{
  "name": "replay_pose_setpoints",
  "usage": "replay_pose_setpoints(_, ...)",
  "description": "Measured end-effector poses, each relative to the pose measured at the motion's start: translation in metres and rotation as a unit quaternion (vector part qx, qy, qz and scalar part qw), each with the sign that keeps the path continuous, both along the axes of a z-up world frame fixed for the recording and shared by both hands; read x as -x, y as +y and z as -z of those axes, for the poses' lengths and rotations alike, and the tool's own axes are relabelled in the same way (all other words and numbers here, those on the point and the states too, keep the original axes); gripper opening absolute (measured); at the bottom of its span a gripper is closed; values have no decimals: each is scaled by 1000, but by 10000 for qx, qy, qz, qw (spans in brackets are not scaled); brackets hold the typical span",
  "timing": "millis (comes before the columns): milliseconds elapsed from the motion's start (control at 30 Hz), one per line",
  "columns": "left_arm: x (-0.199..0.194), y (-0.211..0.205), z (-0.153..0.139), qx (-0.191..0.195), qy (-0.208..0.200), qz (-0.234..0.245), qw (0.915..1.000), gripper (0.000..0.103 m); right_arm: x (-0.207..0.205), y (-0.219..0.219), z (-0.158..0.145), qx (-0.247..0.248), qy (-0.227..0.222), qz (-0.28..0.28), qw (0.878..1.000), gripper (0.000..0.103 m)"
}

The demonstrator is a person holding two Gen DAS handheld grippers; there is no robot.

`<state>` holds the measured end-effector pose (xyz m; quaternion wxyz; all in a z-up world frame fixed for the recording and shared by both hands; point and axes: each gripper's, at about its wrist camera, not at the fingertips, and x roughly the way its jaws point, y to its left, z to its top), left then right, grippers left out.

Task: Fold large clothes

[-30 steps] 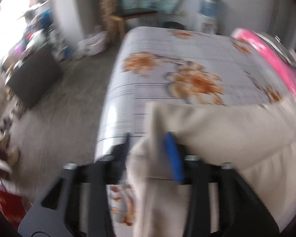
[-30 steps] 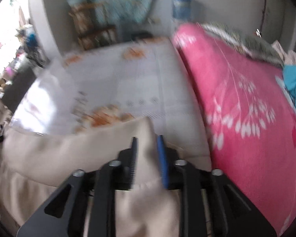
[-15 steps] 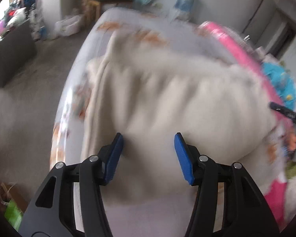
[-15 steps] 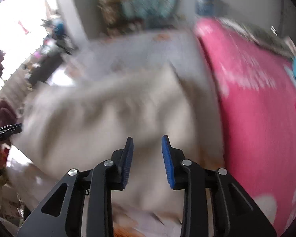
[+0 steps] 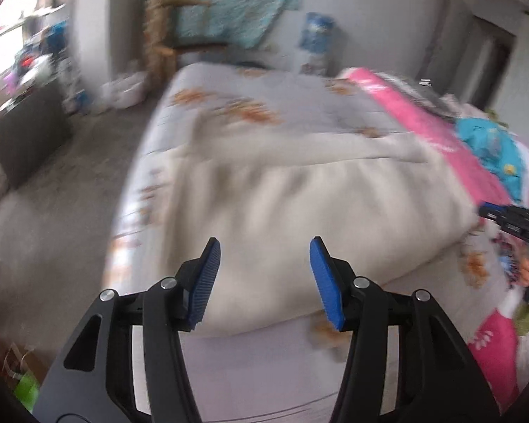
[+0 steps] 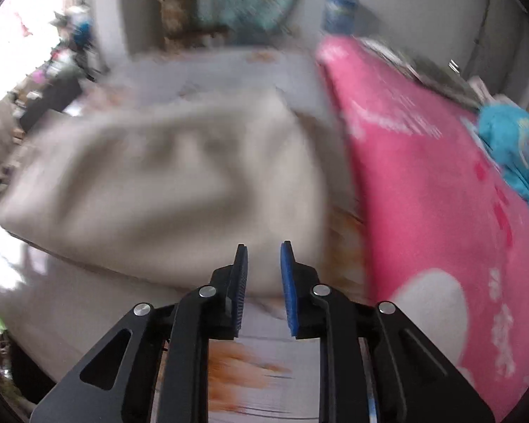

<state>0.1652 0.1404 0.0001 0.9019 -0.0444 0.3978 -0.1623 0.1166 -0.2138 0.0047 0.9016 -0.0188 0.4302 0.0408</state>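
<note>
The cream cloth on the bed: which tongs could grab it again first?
Probably the left tongs: they gape wide, empty, over the cream cloth. The right tongs, opening and empty, sit by its corner near the pink blanket.

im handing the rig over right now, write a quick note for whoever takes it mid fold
Left gripper: open, nothing between the pads.
Right gripper: jaws opening, nothing between them.
The large cream fabric garment lies released on the floral grey bedsheet, beside the pink blanket; it looks folded over once, with a layered edge at the far side.
Done: the first fold, judging by the layers.
Left: probably smooth it, then regrip for the next fold. Both views are blurred.
</note>
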Motion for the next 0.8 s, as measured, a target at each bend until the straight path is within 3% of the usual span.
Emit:
replay_pose_setpoints(33,-1,-16,0,39,-13,223,9997,51,0,25,-4,-166,-152,-355,9991,40)
replay_pose_setpoints(67,-2,-33,2,59,18,459,9989,51,-2,43,-4,-228,-239,-604,9976,43)
replay_pose_setpoints(167,-9,-70,19,102,157,782,9968,51,-13,84,10,-345,-211,-1003,9941,43)
replay_pose_setpoints(267,-16,-82,46,-108,286,578,9979,51,-25,104,42,-562,237,-1232,9905,43)
replay_pose_setpoints(367,-7,-77,40,-92,182,495,9986,50,-22,102,51,-482,298,-1215,9910,43)
replay_pose_setpoints(567,8,-37,19,-366,-175,-212,9990,53,-4,54,26,-2,-172,-427,9989,44)
replay_pose_setpoints(633,-4,-16,33,-498,208,-656,9964,54,-9,29,36,-100,87,-31,9999,46)
replay_pose_setpoints(667,-8,-6,41,-353,434,-789,9953,54,-13,13,48,-276,352,183,9988,46)
replay_pose_setpoints(733,-6,5,38,37,427,-845,9955,55,-7,-4,44,-807,339,291,9957,46)
replay_pose_setpoints(800,2,7,28,81,335,-885,9955,64,1,-8,34,-871,219,382,9952,47)
